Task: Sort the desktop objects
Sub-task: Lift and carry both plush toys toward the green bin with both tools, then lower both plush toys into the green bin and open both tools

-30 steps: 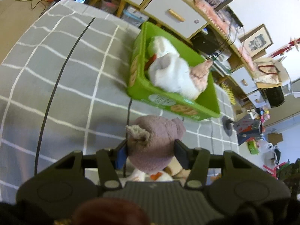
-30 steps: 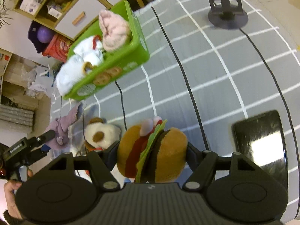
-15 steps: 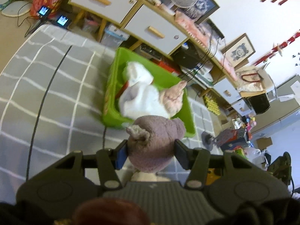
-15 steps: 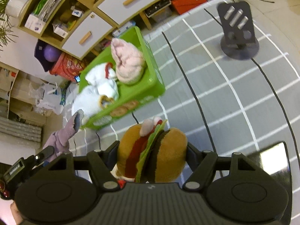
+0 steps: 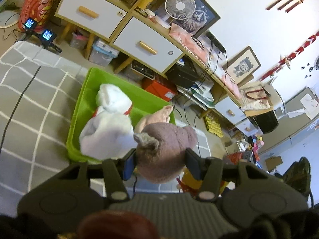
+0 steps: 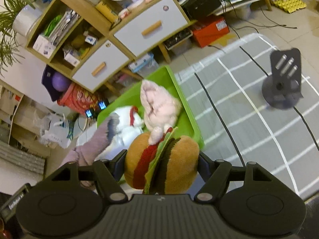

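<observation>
Gripping the mauve plush toy (image 5: 165, 149) between my left gripper's (image 5: 160, 162) fingers, I hold it above the green bin's (image 5: 83, 99) near edge. My right gripper (image 6: 161, 164) clamps the plush hamburger (image 6: 162, 163) beside that bin (image 6: 187, 111), over the grey checked cloth (image 6: 259, 123).

Your right gripper (image 6: 161, 162) clamps a plush hamburger (image 6: 162, 162) just in front of a green bin (image 6: 184, 107) holding a pink plush (image 6: 158, 105) and a white plush (image 6: 128, 123), on a grey grid-lined cloth (image 6: 249, 119) with a black stand (image 6: 283, 83) farther right.
</observation>
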`<state>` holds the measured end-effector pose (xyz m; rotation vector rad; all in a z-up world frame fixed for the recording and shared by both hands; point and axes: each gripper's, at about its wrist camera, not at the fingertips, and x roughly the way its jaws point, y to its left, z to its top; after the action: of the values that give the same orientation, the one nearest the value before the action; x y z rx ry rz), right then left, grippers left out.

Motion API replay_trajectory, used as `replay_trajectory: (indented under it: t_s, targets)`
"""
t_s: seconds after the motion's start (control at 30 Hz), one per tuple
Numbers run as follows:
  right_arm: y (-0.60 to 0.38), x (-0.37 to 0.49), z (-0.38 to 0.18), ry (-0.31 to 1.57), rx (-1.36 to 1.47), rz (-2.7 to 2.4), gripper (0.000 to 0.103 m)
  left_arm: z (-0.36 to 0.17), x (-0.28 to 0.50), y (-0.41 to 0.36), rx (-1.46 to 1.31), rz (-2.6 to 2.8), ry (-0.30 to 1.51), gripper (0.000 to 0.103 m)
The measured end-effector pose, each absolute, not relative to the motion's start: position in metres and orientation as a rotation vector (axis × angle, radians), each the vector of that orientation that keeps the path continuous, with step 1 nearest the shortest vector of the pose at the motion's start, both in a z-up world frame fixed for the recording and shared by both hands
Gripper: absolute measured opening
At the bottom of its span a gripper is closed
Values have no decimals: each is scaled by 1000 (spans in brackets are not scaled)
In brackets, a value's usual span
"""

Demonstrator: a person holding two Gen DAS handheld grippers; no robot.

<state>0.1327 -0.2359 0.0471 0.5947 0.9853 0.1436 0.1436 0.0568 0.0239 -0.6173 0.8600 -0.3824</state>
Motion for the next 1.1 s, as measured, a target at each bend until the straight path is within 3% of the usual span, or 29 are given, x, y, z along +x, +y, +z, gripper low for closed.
replay_trajectory:
  t_s: [0.4, 1.1]
  targets:
    - [-220, 169, 26, 890, 520, 103, 72, -13, 183, 44, -666, -320, 811, 52]
    - [-184, 193, -15, 918, 294, 143, 71, -38, 204, 26, -639, -260, 756, 51]
